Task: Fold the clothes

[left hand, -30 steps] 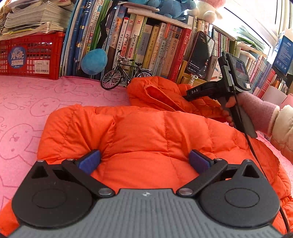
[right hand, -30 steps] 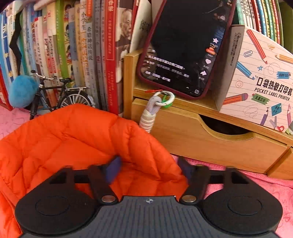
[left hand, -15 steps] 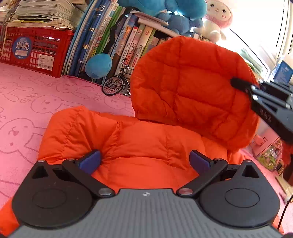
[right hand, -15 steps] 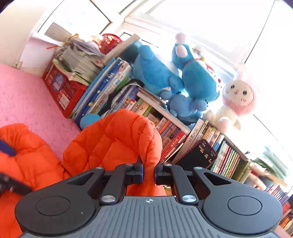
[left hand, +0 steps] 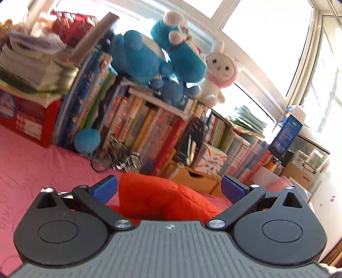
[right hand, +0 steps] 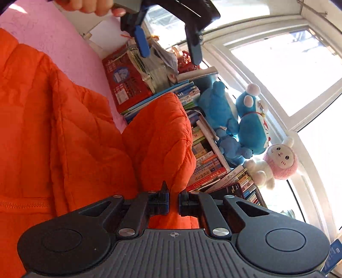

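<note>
The right tongs (right hand: 173,202) are pinched tight on a fold of the orange puffy jacket (right hand: 70,149). They hold that part up, and it stands tall in front of the row of books (right hand: 205,162). The rest of the jacket lies spread on the pink cover (right hand: 70,53) of the worktop.

The left tongs (left hand: 168,189) are wide apart and hold nothing. In the left view a lump of the jacket (left hand: 158,196) shows between the two blue pads (left hand: 105,188), but the pads are not touching it. In the right view the left tongs (right hand: 168,47) hang in the air above the jacket, with a hand (right hand: 92,5) gripping the handle.

Behind the jacket stand a red basket (right hand: 126,81) of papers, a small toy bike (left hand: 119,158), blue plush toys (right hand: 239,124) and a pink and white bunny (right hand: 275,162) by the window.
</note>
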Demonstrator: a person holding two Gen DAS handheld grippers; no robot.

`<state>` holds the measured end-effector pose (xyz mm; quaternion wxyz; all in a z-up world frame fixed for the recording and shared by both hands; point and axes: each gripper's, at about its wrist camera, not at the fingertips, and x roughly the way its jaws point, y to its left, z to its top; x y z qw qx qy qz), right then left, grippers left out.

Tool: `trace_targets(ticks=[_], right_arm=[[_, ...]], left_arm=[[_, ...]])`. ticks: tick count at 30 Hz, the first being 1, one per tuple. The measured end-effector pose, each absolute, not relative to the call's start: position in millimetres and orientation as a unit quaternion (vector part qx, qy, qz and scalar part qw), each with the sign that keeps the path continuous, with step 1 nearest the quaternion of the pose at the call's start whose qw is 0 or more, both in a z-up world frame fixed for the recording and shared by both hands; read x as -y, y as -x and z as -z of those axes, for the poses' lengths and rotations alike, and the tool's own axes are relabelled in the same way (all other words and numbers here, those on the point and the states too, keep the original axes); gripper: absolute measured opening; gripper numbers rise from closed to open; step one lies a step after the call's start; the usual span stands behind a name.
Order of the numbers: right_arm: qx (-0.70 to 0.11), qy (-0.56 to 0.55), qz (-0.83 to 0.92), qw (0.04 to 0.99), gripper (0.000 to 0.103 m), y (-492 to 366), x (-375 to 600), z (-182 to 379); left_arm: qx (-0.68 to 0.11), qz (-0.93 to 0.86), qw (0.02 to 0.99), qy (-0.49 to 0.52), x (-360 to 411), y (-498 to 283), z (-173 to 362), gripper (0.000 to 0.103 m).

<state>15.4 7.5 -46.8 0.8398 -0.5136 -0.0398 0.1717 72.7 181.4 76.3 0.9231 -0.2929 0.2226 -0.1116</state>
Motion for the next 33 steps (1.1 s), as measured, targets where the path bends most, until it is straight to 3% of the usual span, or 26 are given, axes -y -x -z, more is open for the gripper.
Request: trace_targets(ticks=[4,9,11,12,13,14,15,16,19,33], right_arm=[[0.061,0.537,-0.168,0.824,0.009,-7.1,-1.9,58.7],[0.075,0.555,-0.169,0.811,0.009,-0.9,4.3,70.0],[0.081,0.564,-0.169,0.804,0.009,1.6,7.4,74.9],[0.082,0.568,-0.17,0.801,0.009,2.5,9.3,76.9],[0.082,0.57,-0.17,0.799,0.009,2.9,11.3,78.3],[0.081,0.572,-0.169,0.799,0.009,3.7,13.9,79.4],[0.08,0.572,-0.165,0.8,0.009,5.1,17.5,80.0],[0.078,0.572,-0.161,0.801,0.009,6.2,21.5,80.3],[0.071,0.565,-0.147,0.809,0.009,9.1,34.8,79.5],[0.011,0.571,-0.147,0.808,0.013,47.7,54.9,91.6]], left_arm=[[-0.309,0.167,0.829,0.436,-180.5,-105.5,-35.7,0.103],[-0.323,0.12,0.823,0.451,-165.7,-115.0,-9.9,0.103],[-0.316,0.117,0.832,0.442,-159.0,-108.9,-9.7,0.097],[-0.312,0.116,0.835,0.437,-155.6,-105.9,-9.6,0.082],[-0.308,0.114,0.839,0.433,-152.3,-102.8,-9.5,0.06],[-0.304,0.113,0.843,0.428,-148.9,-99.8,-9.4,0.046],[-0.3,0.112,0.847,0.424,-145.6,-96.7,-9.3,0.026],[-0.297,0.11,0.851,0.419,-142.2,-93.7,-9.2,0.019],[-0.285,0.106,0.862,0.405,-132.2,-84.5,-8.9,0.014],[-0.275,0.079,0.898,0.334,-100.7,-43.0,26.8,0.016]])
